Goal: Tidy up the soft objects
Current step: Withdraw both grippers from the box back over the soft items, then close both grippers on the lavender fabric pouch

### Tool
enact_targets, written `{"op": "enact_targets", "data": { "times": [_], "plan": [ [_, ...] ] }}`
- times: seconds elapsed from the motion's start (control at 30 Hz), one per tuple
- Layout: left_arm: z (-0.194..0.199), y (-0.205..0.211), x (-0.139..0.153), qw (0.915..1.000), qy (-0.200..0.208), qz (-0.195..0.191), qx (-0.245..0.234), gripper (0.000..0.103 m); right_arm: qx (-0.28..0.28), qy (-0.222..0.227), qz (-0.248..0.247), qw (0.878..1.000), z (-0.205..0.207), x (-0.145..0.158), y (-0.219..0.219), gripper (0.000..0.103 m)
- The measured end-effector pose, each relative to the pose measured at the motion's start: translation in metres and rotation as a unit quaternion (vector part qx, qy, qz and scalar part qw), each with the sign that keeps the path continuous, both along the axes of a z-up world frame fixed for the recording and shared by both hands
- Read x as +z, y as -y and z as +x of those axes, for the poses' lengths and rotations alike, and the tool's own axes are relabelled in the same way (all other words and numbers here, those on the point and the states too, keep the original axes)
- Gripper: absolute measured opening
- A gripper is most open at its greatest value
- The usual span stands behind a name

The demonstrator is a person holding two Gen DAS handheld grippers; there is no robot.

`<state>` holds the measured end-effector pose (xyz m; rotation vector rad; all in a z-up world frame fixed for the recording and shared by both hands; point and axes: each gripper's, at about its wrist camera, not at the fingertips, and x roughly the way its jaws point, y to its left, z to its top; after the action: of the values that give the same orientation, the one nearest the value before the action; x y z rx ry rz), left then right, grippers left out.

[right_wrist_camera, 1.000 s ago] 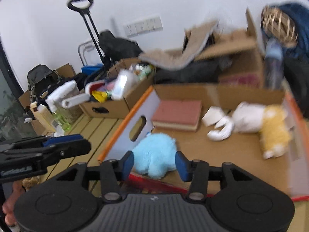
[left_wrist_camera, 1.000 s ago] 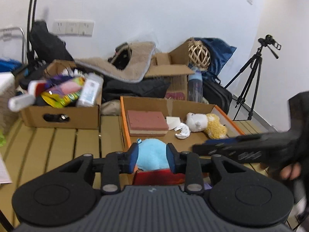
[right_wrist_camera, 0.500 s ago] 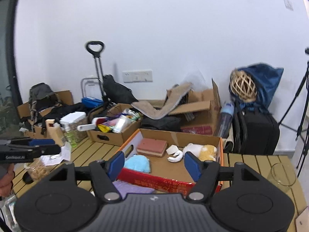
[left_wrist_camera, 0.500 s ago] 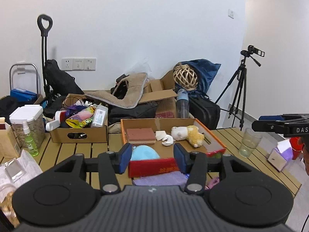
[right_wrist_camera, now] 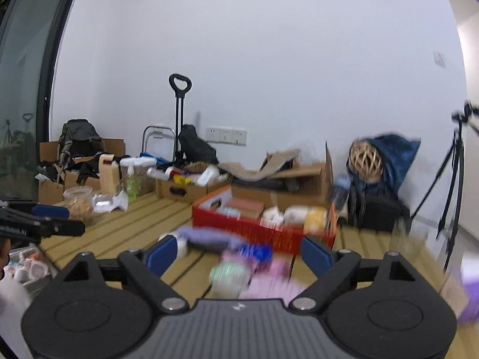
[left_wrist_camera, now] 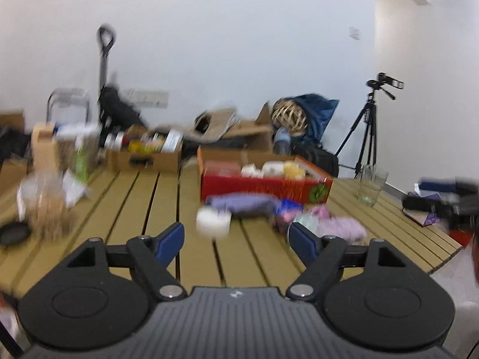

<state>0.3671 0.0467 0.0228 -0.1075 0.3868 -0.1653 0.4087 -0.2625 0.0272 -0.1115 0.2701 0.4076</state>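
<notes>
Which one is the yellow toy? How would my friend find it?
Look on the wooden table for the red box. Soft things lie inside it, and the yellow toy sits toward its right end, right next to a white toy. It is the only yellow fluffy thing in that box; the others in there are white or brownish.

A camera tripod stands right of the slatted table; a drinking glass sits on it.
</notes>
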Motion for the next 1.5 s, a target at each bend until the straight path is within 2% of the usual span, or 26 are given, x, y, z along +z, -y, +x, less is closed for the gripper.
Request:
{"op": "enact_targets", "data": {
  "times": [0.07,0.17,0.27,0.43,0.53,0.63,0.7,0.77,0.83,0.87,0.93,0.97,1.0,1.07,1.13,1.33,1.5],
  "plan": [
    [0.001,-0.004,-0.01,0.9998,-0.018,-0.006,0.006,0.079,0.006,-0.033,0.009,0.999,-0.007,-0.027,0.003,0.09],
    [0.013,-0.006,-0.015,0.9993,-0.027,0.017,0.017,0.079,-0.006,-0.072,0.004,0.997,-0.003,-0.051,0.001,0.09],
    [0.029,-0.007,-0.016,0.9994,-0.029,0.008,0.016,0.079,-0.021,-0.081,0.0,0.996,0.006,-0.059,0.0,0.09],
    [0.065,0.0,-0.028,0.9987,-0.051,0.005,0.008,0.079,-0.018,-0.074,0.022,0.997,0.031,-0.053,0.0,0.089],
    [0.105,0.001,-0.025,0.9985,-0.053,-0.009,-0.009,0.079,-0.007,-0.082,0.051,0.995,0.063,-0.046,-0.003,0.088],
    [0.154,-0.001,-0.02,0.9983,-0.05,-0.024,-0.017,0.079,0.001,-0.108,0.082,0.991,0.113,-0.043,-0.013,0.08],
    [0.197,-0.005,-0.023,0.9968,-0.066,-0.042,-0.014,0.079,0.011,-0.126,0.093,0.988,0.153,-0.044,-0.024,0.077],
    [0.234,-0.006,-0.032,0.9936,-0.093,-0.057,-0.03,0.079,0.017,-0.145,0.098,0.984,0.189,-0.049,-0.035,0.072],
    [0.268,-0.009,-0.045,0.9879,-0.13,-0.081,-0.025,0.076,0.037,-0.166,0.1,0.98,0.226,-0.057,-0.049,0.067],
    [0.283,-0.012,-0.052,0.9828,-0.154,-0.099,-0.025,0.07,0.038,-0.177,0.095,0.979,0.243,-0.062,-0.056,0.066],
    [0.299,-0.019,-0.064,0.9737,-0.182,-0.132,-0.038,0.058,0.035,-0.194,0.084,0.977,0.268,-0.071,-0.069,0.06],
    [0.303,-0.022,-0.07,0.9698,-0.193,-0.144,-0.04,0.044,0.037,-0.199,0.083,0.976,0.275,-0.075,-0.074,0.049],
    [0.305,-0.025,-0.072,0.9691,-0.192,-0.149,-0.041,0.032,0.04,-0.207,0.085,0.974,0.283,-0.08,-0.078,0.042],
    [0.305,-0.027,-0.075,0.9691,-0.18,-0.16,-0.053,0.018,0.045,-0.212,0.086,0.972,0.287,-0.088,-0.084,0.022],
    [0.301,-0.027,-0.075,0.9701,-0.166,-0.164,-0.067,0.013,0.048,-0.207,0.086,0.973,0.288,-0.088,-0.086,0.013],
    [0.291,-0.023,-0.064,0.9751,-0.134,-0.159,-0.077,0.007,0.055,-0.202,0.085,0.974,0.284,-0.089,-0.086,0.009],
    [0.264,-0.017,-0.036,0.9824,-0.072,-0.147,-0.09,0.007,0.06,-0.156,0.084,0.982,0.26,-0.067,-0.082,0.007]
  ]
}}
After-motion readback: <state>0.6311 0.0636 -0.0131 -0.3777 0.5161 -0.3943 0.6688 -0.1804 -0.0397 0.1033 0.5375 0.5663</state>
